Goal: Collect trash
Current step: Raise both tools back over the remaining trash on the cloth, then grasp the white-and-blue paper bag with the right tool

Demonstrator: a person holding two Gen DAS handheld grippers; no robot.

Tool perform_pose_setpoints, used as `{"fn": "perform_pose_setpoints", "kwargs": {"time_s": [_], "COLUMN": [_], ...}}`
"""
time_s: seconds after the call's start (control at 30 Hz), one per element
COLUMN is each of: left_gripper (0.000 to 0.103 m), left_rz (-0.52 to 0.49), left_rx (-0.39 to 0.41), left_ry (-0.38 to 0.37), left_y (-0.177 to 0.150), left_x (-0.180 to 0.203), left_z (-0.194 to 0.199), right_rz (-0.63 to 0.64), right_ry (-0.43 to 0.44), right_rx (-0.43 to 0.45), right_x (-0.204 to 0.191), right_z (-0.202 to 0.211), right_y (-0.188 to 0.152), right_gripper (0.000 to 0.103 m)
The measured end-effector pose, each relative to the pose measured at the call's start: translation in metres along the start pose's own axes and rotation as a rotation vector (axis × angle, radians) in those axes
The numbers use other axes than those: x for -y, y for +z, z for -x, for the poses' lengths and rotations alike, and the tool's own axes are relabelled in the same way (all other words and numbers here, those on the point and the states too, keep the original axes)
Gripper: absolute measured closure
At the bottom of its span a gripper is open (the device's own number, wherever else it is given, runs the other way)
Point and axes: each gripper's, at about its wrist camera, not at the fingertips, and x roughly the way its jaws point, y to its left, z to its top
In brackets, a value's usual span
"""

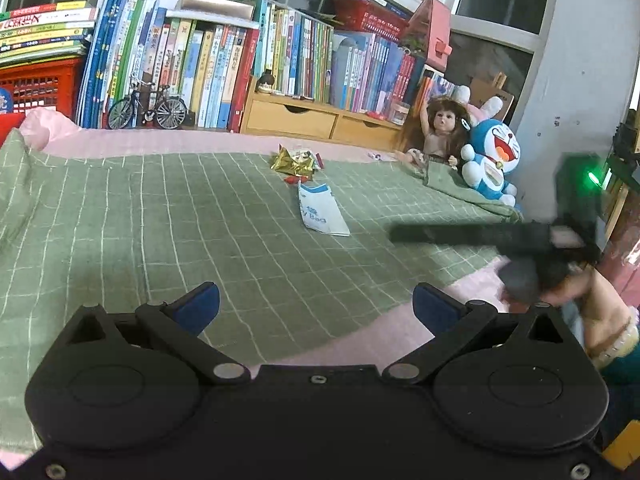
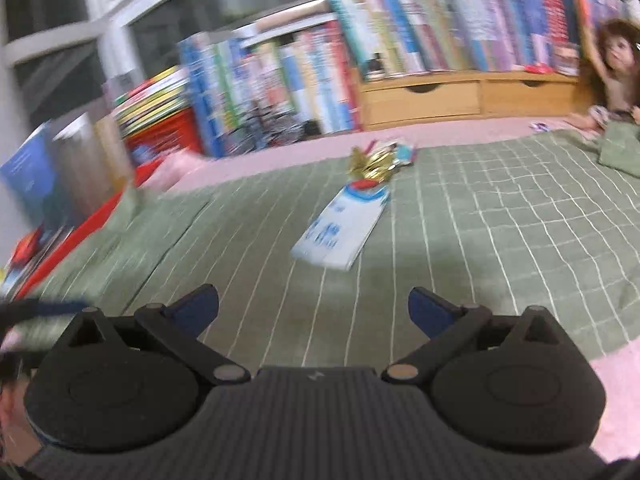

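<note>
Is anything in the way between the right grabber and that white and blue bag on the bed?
No. Only bare green checked blanket lies between the open right gripper and the white and blue bag. The gold wrapper sits beyond it.

We can read only one word with confidence: "Bag", printed in blue on the white-and-blue paper bag (image 1: 322,210) lying on the green checked blanket (image 1: 160,220), toward twelve o'clock from the left camera. Other characters above that word are too small for us. The book spines (image 1: 224,76) carry print, but we cannot make it out.
</note>
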Motion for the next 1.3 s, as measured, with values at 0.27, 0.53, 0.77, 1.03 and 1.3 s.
{"fn": "perform_pose_setpoints", "kwargs": {"time_s": [0.27, 0.53, 0.77, 1.03, 1.3], "left_gripper": [0.000, 0.000, 0.000, 0.000, 0.000], "left_rz": [-0.020, 0.001, 0.003, 0.009, -0.007], "left_rx": [-0.031, -0.043, -0.058, -0.043, -0.035], "left_ry": [-0.002, -0.010, 0.000, -0.016, -0.018], "left_y": [0.001, -0.005, -0.012, -0.011, -0.005], "left_x": [-0.019, -0.034, -0.036, -0.028, -0.018], "left_z": [-0.019, -0.027, -0.022, -0.018, -0.018], "right_rz": [0.079, -0.009, 0.039, 0.055, 0.061], "right_ry": [-0.227, -0.230, -0.178, -0.102, -0.037], "right_rx": [-0.059, -0.156, -0.084, -0.045, -0.037], "right_x": [-0.030, -0.025, -0.020, -0.010, -0.002], "right_z": [-0.084, -0.133, -0.116, -0.091, -0.077], "right_y": [0.036, 0.042, 0.032, 0.034, 0.030], "right_gripper": [0.000, 0.004, 0.036, 0.074, 0.088]}}
